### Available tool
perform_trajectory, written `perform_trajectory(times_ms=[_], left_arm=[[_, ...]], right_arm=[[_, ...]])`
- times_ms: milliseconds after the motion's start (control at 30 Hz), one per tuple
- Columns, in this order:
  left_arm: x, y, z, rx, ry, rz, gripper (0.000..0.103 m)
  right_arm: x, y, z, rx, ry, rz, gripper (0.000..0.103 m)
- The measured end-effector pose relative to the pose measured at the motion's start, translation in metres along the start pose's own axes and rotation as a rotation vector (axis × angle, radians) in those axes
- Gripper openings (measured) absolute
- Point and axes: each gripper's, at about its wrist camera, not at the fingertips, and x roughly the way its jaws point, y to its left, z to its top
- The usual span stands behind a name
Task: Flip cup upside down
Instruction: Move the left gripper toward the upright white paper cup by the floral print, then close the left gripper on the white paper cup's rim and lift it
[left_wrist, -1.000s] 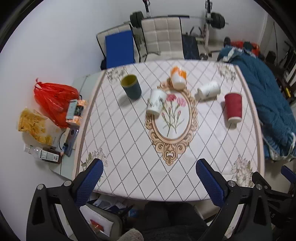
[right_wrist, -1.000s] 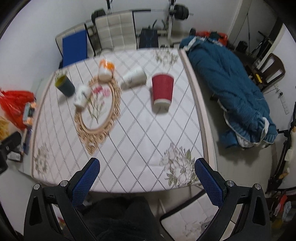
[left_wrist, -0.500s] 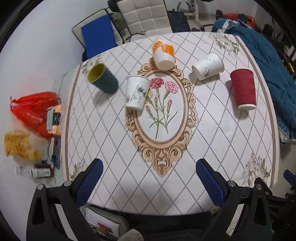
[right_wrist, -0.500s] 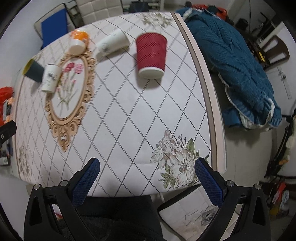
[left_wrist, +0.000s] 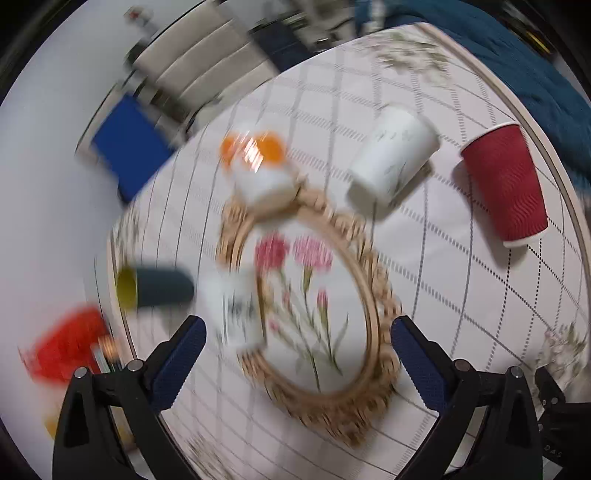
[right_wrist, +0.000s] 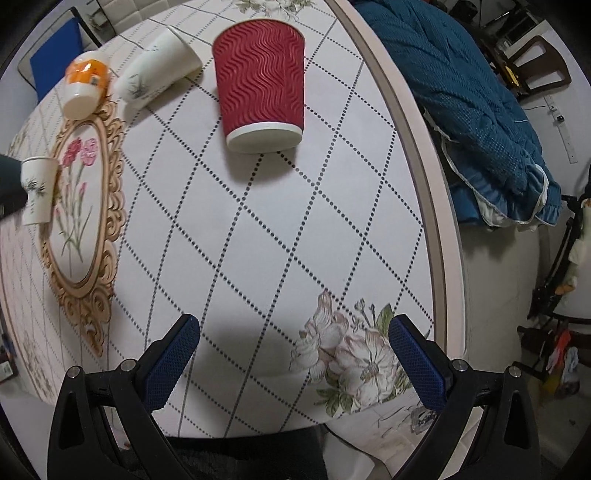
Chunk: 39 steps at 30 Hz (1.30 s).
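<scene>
The right gripper (right_wrist: 294, 352) has its two blue-padded fingers spread wide with nothing between them, poised above the near part of the table (right_wrist: 258, 240), over the diamond-patterned cloth and beside a printed flower (right_wrist: 351, 358); straight ahead of it, well apart, the red ribbed cup (right_wrist: 263, 81) stands mouth up, its white-rimmed base on the cloth; further off to the left a white cup (right_wrist: 159, 68) lies on its side, an orange-and-white cup (right_wrist: 85, 88) stands just beside it at the top of the ornate oval flower print (right_wrist: 79, 206), and another white cup with a leaf print (right_wrist: 37, 190) stands at the oval's left edge; a blue quilt (right_wrist: 469, 96) lies beyond the table's right edge; the left gripper (left_wrist: 294, 349) is likewise wide open and empty, held over the oval print (left_wrist: 314, 314); its view is smeared by motion blur, yet shows the leaf-print white cup (left_wrist: 238, 306) just ahead of its left finger, a dark cup with a yellow inside (left_wrist: 153, 288) left of that, the orange-and-white cup (left_wrist: 258, 170), the tipped white cup (left_wrist: 393, 157) and the red ribbed cup (left_wrist: 504, 184) far right, with a blue chair (left_wrist: 129, 144) behind the table
</scene>
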Motion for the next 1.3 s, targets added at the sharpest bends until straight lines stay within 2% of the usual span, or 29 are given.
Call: perform_trajectory(times_ms=[133, 333, 433, 667, 967, 1033, 1100, 1300], left_arm=[[0.003, -0.017, 0.041, 0.192, -0.066, 0.037, 0.103], [0.013, -0.038, 0.083, 0.364, -0.102, 0.050, 0.103], [0.022, -0.052, 0.098, 0.436, -0.093, 0.041, 0.103], [0.044, -0.071, 0.119, 0.500, -0.046, -0.004, 0.103], [0.066, -0.093, 0.136, 0.532, 0.004, -0.104, 0.102], [0.070, -0.098, 0.139, 0.542, 0.010, -0.121, 0.087], [0.075, -0.102, 0.139, 0.547, 0.023, -0.124, 0.064], [0.075, -0.100, 0.135, 0.522, 0.012, -0.121, 0.063]], right_arm=[[0.010, 0.003, 0.014, 0.011, 0.020, -0.014, 0.103], [0.021, 0.004, 0.033, 0.055, 0.036, -0.025, 0.103], [0.027, 0.001, 0.044, 0.085, 0.047, -0.023, 0.103], [0.036, -0.007, 0.057, 0.105, 0.065, -0.029, 0.103], [0.044, -0.021, 0.066, 0.117, 0.081, -0.043, 0.103], [0.045, -0.024, 0.068, 0.121, 0.085, -0.043, 0.103], [0.046, -0.026, 0.069, 0.123, 0.087, -0.042, 0.103], [0.044, -0.027, 0.069, 0.117, 0.083, -0.052, 0.103]])
